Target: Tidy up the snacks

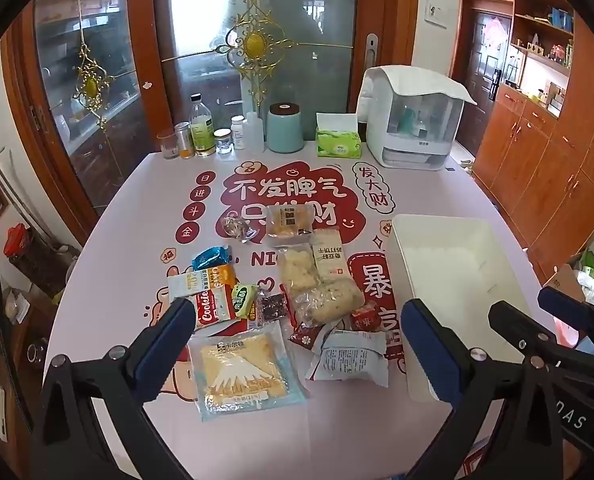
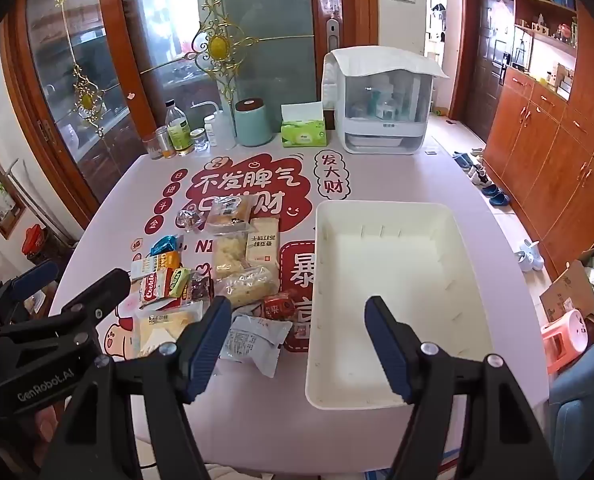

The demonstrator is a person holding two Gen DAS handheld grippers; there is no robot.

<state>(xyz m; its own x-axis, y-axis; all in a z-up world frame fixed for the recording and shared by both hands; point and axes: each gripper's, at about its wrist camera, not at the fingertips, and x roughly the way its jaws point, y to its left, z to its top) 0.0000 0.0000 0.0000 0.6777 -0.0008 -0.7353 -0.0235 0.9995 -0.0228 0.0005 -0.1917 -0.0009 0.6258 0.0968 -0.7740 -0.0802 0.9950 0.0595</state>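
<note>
Both grippers hung over the near edge of the table (image 2: 477,208), nothing between the fingers. Left gripper (image 1: 297,320) had its jaws spread wide above the snack pile; right gripper (image 2: 299,336) had its jaws spread too, over the near left corner of the white bin (image 2: 473,280).

Landmark was the bin: white plastic, rectangular, slotted inner walls, nothing in it. All snacks lay left of it, loose on the table, none touching it as far as I could tell.

- Just left of the bin's near corner: white crinkled pouch (image 1: 347,354), print too small to read.
- Further left, nearest the camera: clear pack with a mountain graphic (image 1: 243,372).
- Beyond that: red-and-white "Cookie" packet (image 1: 213,306), with an orange "OATS" bar (image 1: 211,278) behind it.
- Close to the bin's left wall: small red packet (image 1: 364,314), clear bag of pale crisped pieces (image 1: 321,292), cream cracker pack (image 1: 329,254).

Table cover was smooth pink vinyl with red cartoon Chinese lettering. At the far edge, beyond the bin: green tissue box (image 2: 303,130), teal canister (image 2: 254,122), white lidded appliance (image 2: 381,108), bottles. Glass-and-wood doors with gold trim stood behind; wooden cabinets stood right of the bin.
</note>
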